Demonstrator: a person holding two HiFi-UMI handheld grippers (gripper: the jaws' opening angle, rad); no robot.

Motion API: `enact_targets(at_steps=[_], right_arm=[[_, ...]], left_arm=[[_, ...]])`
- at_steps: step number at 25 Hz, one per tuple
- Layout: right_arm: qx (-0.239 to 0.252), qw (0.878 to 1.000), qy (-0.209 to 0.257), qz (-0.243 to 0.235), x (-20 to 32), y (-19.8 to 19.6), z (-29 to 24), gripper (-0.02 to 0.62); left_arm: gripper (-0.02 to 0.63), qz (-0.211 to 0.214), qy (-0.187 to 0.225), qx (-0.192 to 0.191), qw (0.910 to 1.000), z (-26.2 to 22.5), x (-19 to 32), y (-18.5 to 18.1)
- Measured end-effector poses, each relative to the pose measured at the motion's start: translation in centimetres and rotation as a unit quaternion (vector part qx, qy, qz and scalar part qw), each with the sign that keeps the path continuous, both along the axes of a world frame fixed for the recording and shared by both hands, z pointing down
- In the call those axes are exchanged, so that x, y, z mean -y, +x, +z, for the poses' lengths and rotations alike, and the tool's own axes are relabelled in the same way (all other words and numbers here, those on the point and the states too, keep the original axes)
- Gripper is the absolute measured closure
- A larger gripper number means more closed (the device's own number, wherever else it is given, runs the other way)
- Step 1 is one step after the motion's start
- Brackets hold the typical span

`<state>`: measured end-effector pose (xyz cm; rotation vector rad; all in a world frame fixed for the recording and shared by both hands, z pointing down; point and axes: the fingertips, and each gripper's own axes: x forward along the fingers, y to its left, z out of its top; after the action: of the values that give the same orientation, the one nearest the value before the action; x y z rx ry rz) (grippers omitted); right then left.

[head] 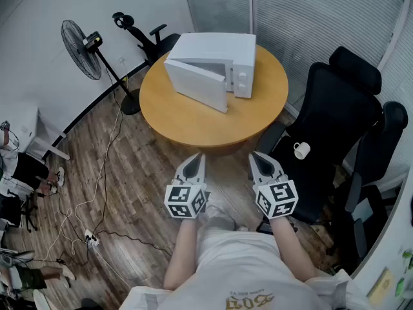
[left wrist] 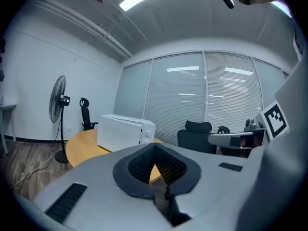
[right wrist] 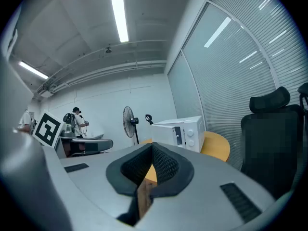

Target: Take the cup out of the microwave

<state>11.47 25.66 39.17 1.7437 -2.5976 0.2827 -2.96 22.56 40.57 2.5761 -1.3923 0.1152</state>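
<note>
On the table (head: 187,120) at twelve o'clock the microwave (head: 216,50) stood ajar; I reckoned my shut, empty left gripper (head: 197,157) and right gripper (head: 257,155) should first swing its door (head: 197,82) wide.

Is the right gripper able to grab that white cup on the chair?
Probably yes. The cup sits in the open on the chair, near the right gripper, with nothing between them. The jaws are shut, though, so they must open first.
</note>
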Motion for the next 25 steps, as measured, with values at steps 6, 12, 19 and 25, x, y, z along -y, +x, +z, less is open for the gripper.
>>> enact_targets(at_steps=[6,12,19,25], right_arm=[[0.000,1.000,0.001,0.003,-0.3,0.3,0.1,0.586],[0.021,1.000,-0.006,-0.010,-0.1,0.6,0.4,0.584],[0.029,0.999,-0.012,-0.021,1.8,0.4,0.1,0.221],[0.039,0.998,-0.033,-0.021,4.8,1.0,1.9,0.222]], left_arm=[[0.595,-0.003,0.001,-0.003,1.0000,0.0,-0.3,-0.2],[0.594,-0.004,-0.002,-0.013,0.9999,0.0,-0.4,0.0],[0.104,-0.015,-0.037,-0.078,0.9961,0.8,1.6,0.0],[0.104,-0.018,-0.036,-0.050,0.9979,1.9,5.2,1.1]])
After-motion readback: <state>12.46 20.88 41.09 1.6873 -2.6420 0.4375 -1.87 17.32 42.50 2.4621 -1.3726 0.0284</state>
